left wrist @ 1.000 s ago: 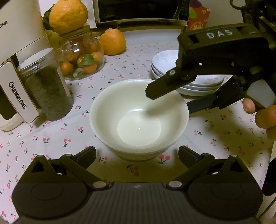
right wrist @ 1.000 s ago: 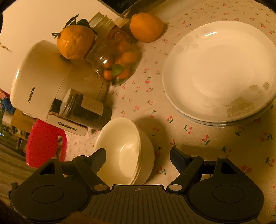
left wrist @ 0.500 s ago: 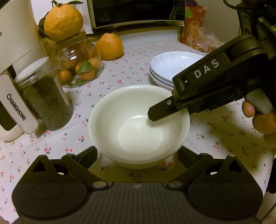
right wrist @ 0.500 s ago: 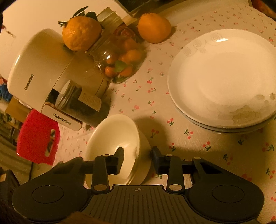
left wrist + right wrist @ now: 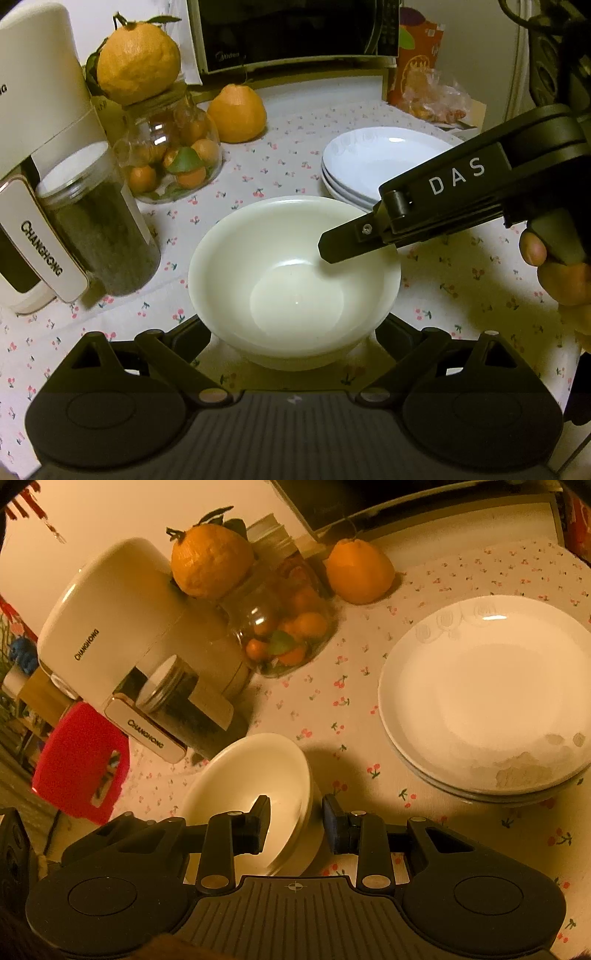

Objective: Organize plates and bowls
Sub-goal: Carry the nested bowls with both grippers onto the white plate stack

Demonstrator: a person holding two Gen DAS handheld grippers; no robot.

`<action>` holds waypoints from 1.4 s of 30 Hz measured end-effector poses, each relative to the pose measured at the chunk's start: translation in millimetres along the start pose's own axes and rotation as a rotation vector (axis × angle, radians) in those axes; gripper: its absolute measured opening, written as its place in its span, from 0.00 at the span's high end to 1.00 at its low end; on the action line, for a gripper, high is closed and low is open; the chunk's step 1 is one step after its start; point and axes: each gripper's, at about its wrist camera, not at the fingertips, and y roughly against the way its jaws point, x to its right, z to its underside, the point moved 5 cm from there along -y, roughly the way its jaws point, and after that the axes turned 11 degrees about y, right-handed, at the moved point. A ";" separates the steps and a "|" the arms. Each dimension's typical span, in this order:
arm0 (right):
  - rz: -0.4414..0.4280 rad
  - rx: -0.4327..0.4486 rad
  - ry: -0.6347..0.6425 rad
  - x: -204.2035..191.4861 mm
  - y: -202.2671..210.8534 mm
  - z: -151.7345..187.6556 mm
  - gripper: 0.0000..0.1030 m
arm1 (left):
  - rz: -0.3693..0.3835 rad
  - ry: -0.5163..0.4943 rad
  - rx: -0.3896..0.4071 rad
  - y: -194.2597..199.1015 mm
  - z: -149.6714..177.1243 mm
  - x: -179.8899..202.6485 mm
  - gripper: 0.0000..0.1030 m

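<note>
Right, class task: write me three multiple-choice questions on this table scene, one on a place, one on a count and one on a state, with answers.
1. Where does the leafy orange sit?
A. on the glass jar
B. in a basket
C. on the floor
2. How many large oranges are outside the jar?
A. one
B. two
C. four
3. How do the right gripper fingers stand?
A. wide apart above the jar
B. astride the bowl rim
C. shut on an orange
Answers: 1 A, it rests on the jar's lid; 2 B, the leafy one plus a second orange on the tablecloth; 3 B, one finger is inside the bowl and one outside.
</note>
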 end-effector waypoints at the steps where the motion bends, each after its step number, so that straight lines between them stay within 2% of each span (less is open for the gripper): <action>1: -0.002 0.007 0.000 0.3 1.4 -1.6 0.71 | 0.000 0.000 0.005 0.7 -1.5 0.4 0.08; 9: -0.028 0.049 0.017 4.1 18.9 -16.3 0.71 | 0.025 0.006 0.056 9.2 -18.2 5.2 0.08; 18: -0.019 0.080 0.009 22.8 37.1 -29.0 0.71 | 0.060 0.002 0.102 10.7 -39.1 23.6 0.08; 42: 0.042 0.136 -0.064 103.4 69.5 -48.5 0.71 | 0.103 -0.004 0.090 -36.5 -72.4 79.5 0.08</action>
